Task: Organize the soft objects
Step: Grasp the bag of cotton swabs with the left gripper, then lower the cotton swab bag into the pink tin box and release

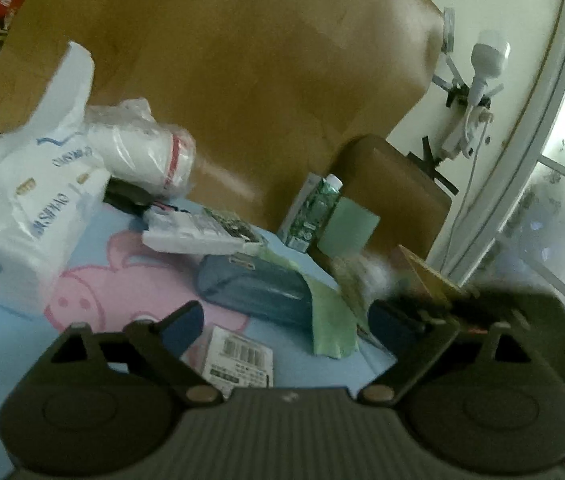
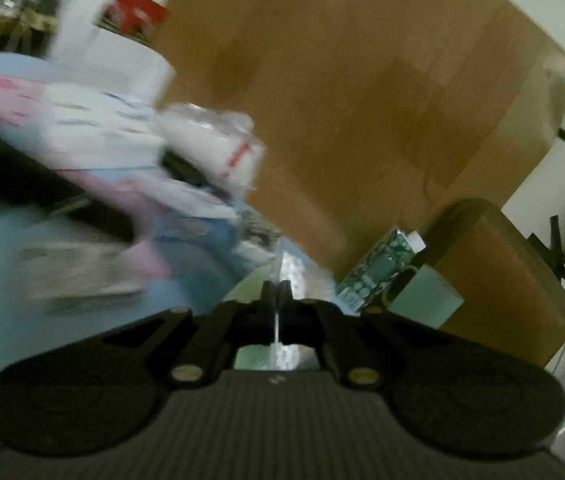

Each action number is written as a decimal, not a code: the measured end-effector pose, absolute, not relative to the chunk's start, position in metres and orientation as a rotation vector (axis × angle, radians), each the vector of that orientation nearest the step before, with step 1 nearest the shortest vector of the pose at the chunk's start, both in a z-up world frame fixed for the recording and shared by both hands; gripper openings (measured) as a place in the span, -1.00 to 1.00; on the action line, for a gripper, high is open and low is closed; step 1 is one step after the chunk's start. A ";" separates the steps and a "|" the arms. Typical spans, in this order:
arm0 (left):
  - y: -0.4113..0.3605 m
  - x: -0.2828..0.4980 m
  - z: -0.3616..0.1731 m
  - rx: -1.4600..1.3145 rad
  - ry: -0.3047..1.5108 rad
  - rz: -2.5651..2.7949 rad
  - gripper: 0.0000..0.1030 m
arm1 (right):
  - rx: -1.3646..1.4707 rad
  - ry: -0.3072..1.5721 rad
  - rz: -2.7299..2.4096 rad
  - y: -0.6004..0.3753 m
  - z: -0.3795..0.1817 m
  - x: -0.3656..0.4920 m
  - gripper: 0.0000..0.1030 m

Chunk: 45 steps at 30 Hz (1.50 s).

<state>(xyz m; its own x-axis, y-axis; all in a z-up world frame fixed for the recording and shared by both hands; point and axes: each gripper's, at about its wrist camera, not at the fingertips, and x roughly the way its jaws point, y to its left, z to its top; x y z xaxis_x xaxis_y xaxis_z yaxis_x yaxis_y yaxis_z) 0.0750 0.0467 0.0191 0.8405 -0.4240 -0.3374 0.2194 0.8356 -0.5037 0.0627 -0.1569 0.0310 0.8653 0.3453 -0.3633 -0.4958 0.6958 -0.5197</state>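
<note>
My left gripper [image 1: 282, 322] is open and empty above a light blue sheet with a pink pig print [image 1: 130, 288]. Ahead of it lie a dark blue pouch [image 1: 254, 290], a light green cloth [image 1: 330, 320] and a barcoded packet [image 1: 240, 356]. My right gripper [image 2: 277, 292] is shut on a thin clear plastic wrapper [image 2: 288, 276], held edge-on between the fingers. The right wrist view is blurred by motion.
A white plastic bag [image 1: 30, 184] and a wrapped white roll [image 1: 142, 152] sit at the left. A green carton [image 1: 314, 212] and green box [image 1: 346, 226] stand against the wooden headboard [image 1: 282, 60]. A lamp [image 1: 482, 64] hangs on the right wall.
</note>
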 end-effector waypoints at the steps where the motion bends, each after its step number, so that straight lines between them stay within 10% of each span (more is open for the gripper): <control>1: 0.047 0.073 0.020 -0.470 0.455 -0.359 0.80 | -0.644 0.249 0.500 -0.162 0.027 0.045 -0.94; 6: 0.033 0.069 0.020 -0.440 0.490 -0.441 0.71 | -0.578 0.385 0.631 -0.187 0.007 -0.019 -0.73; 8: 0.024 0.062 0.023 -0.420 0.502 -0.476 0.68 | -0.450 0.426 0.699 -0.204 0.012 -0.030 0.03; 13: 0.002 0.057 0.026 -0.422 0.556 -0.522 0.68 | -0.287 0.389 0.634 -0.226 0.014 -0.024 0.37; 20: -0.043 0.094 0.024 -0.288 0.647 -0.497 0.79 | -0.225 0.513 0.572 -0.215 -0.001 0.041 0.37; 26: -0.058 0.106 0.007 -0.305 0.756 -0.514 0.19 | -0.152 0.552 0.582 -0.214 -0.009 0.069 0.08; 45: -0.239 0.098 0.079 -0.123 0.618 -0.872 0.23 | -0.001 0.228 0.166 -0.350 0.037 -0.004 0.01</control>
<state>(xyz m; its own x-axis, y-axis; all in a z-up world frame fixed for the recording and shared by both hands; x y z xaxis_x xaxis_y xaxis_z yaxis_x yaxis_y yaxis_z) 0.0982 -0.2389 0.0787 0.4816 -0.7478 -0.4569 0.6786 0.6482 -0.3455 -0.0036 -0.3495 0.0366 0.9604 0.1639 -0.2255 -0.1641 0.9863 0.0181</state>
